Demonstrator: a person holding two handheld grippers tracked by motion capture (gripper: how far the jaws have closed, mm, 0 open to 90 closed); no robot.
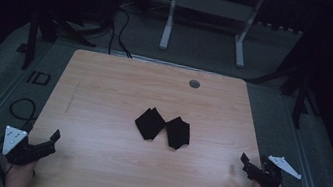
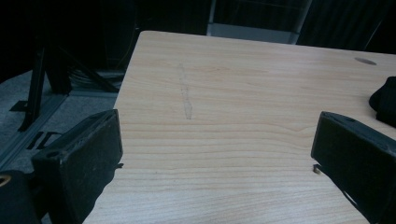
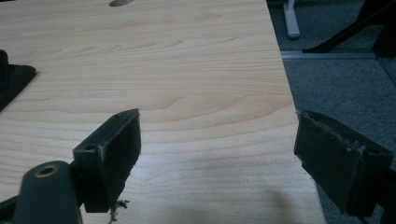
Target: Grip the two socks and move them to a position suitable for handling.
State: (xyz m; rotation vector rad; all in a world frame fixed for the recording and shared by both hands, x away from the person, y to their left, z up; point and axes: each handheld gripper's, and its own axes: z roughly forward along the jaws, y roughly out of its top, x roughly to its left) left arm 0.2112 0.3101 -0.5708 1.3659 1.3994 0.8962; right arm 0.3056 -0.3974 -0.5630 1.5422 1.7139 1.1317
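Two small black cloth pieces, folded flat, lie side by side at mid-table: left black cloth piece (image 1: 150, 123), right black cloth piece (image 1: 178, 132). Their inner corners look to be touching or nearly so.

Pale wood-grain table (image 1: 104, 89) otherwise bare, save a round grey cable grommet (image 1: 194, 84) near its far edge.

Left gripper (image 1: 52, 139) sits at the near left corner, jaws spread wide, nothing between them. Right gripper (image 1: 246, 163) sits at the near right edge, jaws likewise wide apart and empty. Both are well apart from the cloths.

Progress, as judged: handling not begun. Neither cloth is touched or lifted; the reach, the grasp and whatever follows all remain.

Hard to read: room is dim and the cloths are black on black, so folds, layers and edges cannot be made out; possibly socks or gloves. In the left gripper view a cloth is cut off at the right edge (image 2: 385, 100); in the right gripper view another is clipped at the left (image 3: 11, 81). Beyond the table, mostly darkness.
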